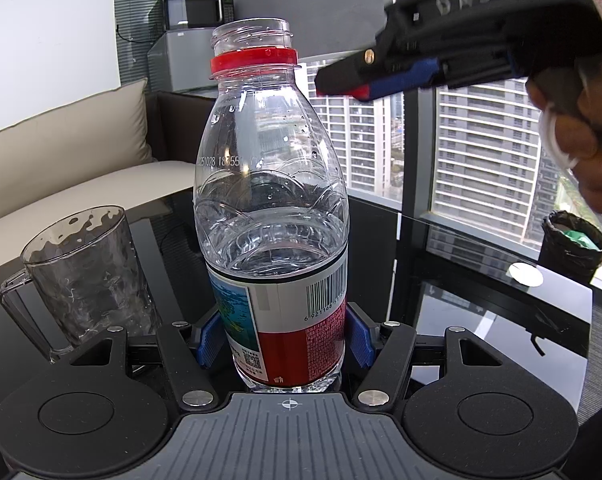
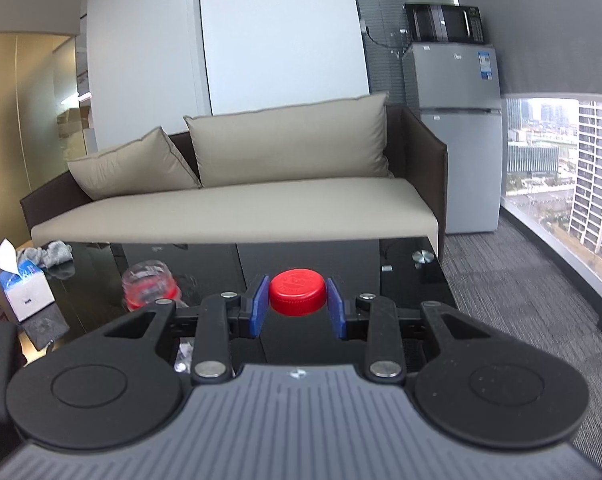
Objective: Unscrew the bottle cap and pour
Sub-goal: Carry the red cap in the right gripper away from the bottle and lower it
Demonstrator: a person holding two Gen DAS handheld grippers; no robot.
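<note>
Clamped low in the left gripper (image 1: 284, 340), the bottle (image 1: 271, 216) is already uncapped; its cap (image 2: 297, 292) is pinched in the right gripper (image 2: 297, 307), pouring into the cup (image 1: 87, 276) is judged left

Clear bottle (image 1: 271, 184) with a red neck ring, its label (image 1: 289, 320) white, red and blue (barcode striped black). Red cap (image 2: 297, 292) between blue pads (image 2: 258, 306) of the black claw (image 2: 297, 307). Glossy black surface (image 1: 481, 280), dimpled clear mug (image 1: 87, 276).
</note>
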